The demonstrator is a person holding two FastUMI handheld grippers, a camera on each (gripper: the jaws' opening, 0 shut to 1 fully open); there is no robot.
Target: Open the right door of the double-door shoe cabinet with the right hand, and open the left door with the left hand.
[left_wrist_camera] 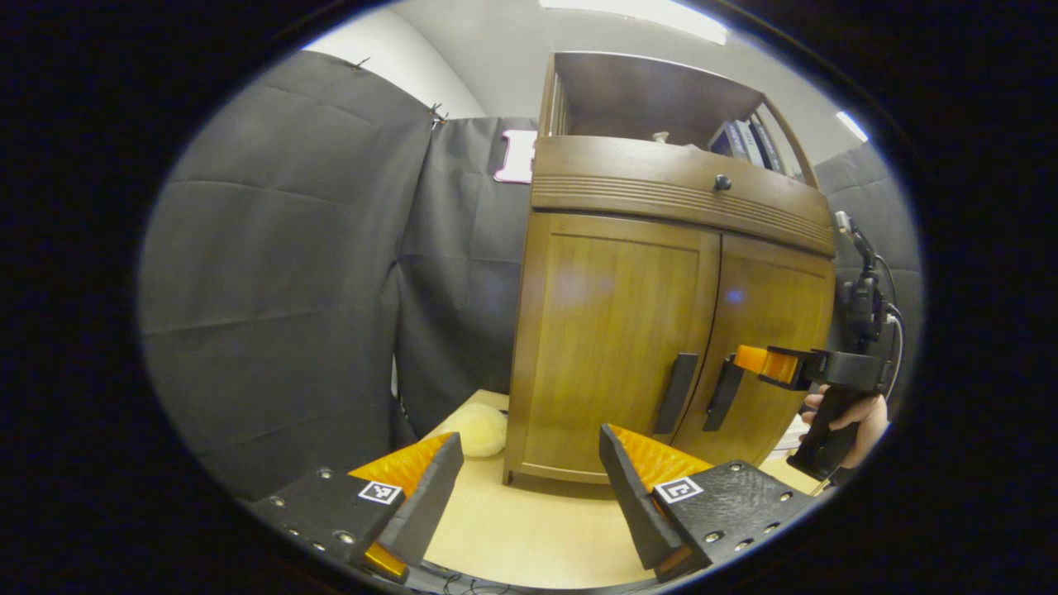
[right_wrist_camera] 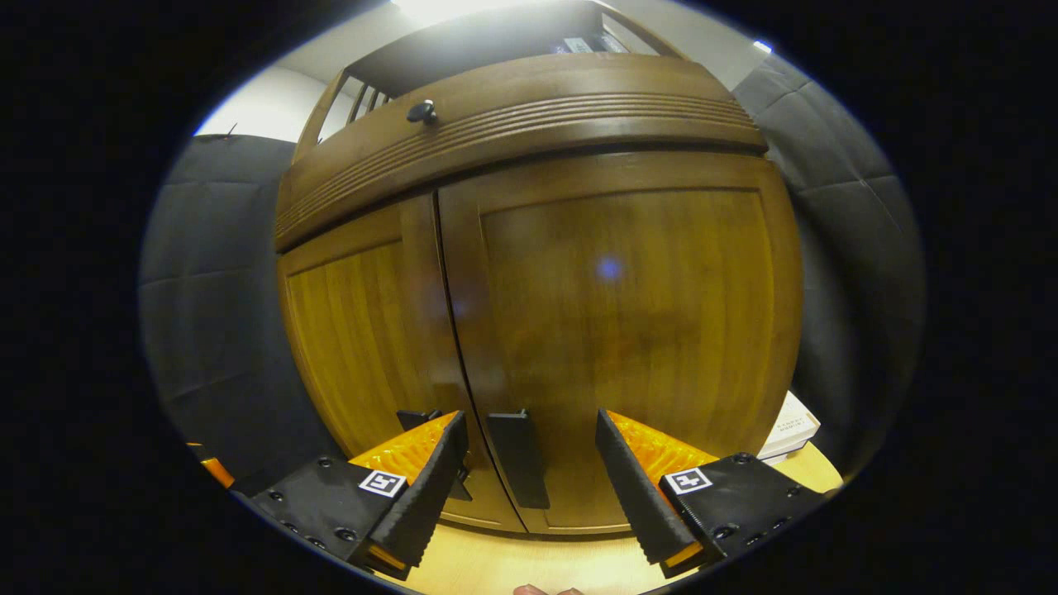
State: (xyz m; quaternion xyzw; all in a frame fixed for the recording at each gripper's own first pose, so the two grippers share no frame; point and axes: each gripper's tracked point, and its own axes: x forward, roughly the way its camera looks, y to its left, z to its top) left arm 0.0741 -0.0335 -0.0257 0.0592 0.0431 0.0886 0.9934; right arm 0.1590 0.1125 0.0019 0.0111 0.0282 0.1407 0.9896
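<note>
Spread wide, our right gripper (right_wrist_camera: 529,479) straddles the right door's handle (right_wrist_camera: 518,459) on the closed cabinet (right_wrist_camera: 620,289); next we clamp and pull. Our left gripper (left_wrist_camera: 529,487), fingers apart, waits near the cabinet.

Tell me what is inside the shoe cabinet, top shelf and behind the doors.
In the open top shelf stand a few books at its right end and a small pale item, too small to identify. Both doors, left door and right door, are closed, hiding whatever is behind them.
</note>
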